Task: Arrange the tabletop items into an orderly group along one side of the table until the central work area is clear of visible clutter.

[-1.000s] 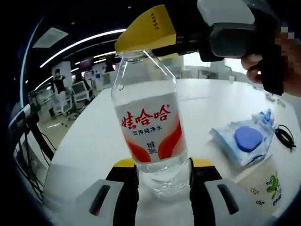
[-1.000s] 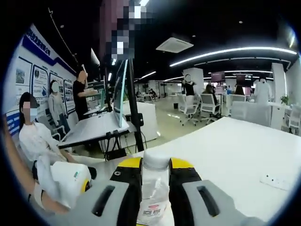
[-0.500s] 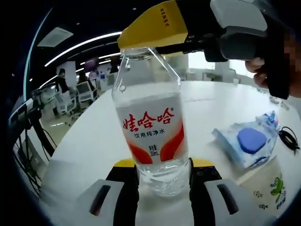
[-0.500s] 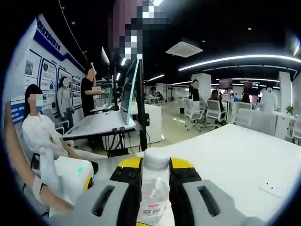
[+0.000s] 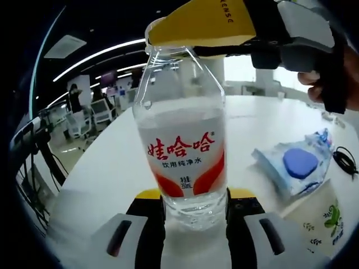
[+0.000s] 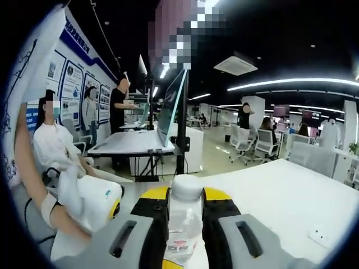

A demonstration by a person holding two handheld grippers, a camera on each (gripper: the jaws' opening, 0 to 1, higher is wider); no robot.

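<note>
Both grippers have risen slightly, the water bottle (image 5: pixel 182 145) upright between them above the desk (image 5: pixel 112 168). Left gripper (image 5: pixel 193 204) clamps its base; right gripper (image 6: pixel 185 210) clamps its neck at twelve o'clock, both narrowly closed on it.

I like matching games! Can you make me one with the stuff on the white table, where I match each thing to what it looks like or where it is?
Things:
1. water bottle
2. plastic packet
3. paper cup
4. black cable

Descriptions:
A. white with a green leaf print
B. coiled at the far right of the table
C. clear, with a red and white label, held between jaws
D. see-through, with a blue round thing inside

Pairs: 1-C, 2-D, 3-A, 4-B
</note>
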